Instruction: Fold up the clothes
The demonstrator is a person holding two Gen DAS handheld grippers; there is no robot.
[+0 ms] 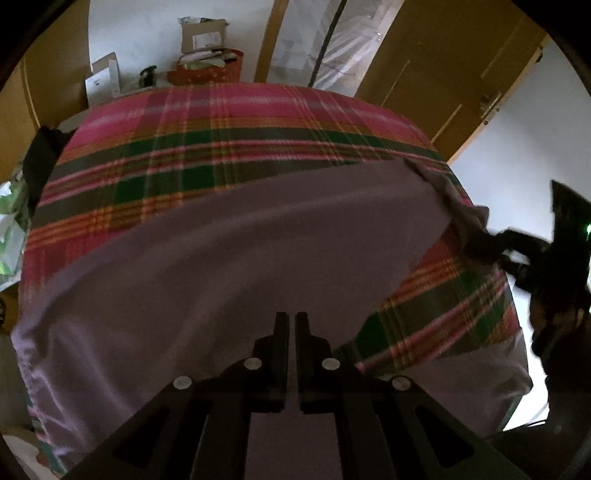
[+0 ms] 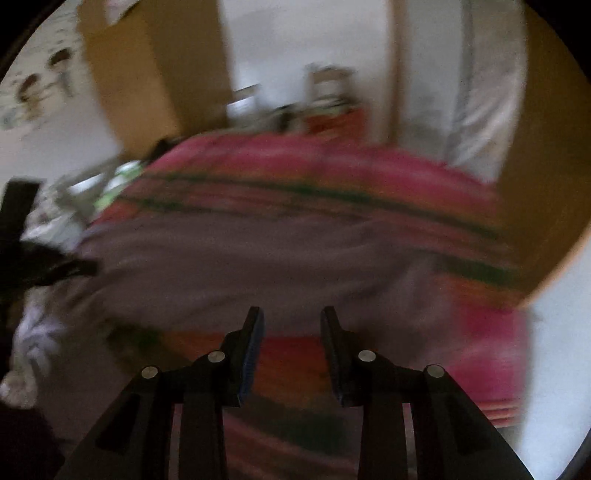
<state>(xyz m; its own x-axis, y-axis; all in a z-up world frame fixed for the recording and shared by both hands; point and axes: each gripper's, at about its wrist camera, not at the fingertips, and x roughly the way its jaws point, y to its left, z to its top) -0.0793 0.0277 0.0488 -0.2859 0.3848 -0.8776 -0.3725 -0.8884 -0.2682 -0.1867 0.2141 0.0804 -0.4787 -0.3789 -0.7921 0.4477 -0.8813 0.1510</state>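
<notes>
Left gripper (image 1: 291,317): fingers nearly together, clamped on the near edge of a mauve garment (image 1: 229,266). Garment spread across a plaid bed cover (image 1: 221,147), far edge running diagonally, right corner bunched near the right gripper (image 1: 495,251) at the bed's side. Right gripper (image 2: 291,314), seen from its own camera: fingers set well apart, nothing between them, poised just above garment (image 2: 258,258) and cover (image 2: 332,177); view blurred. Beyond the bed's far edge: boxes (image 1: 201,35) and a red basket (image 1: 221,68) against the wall, wooden doors (image 1: 443,74) to the right. Bare plaid open across the far half.
</notes>
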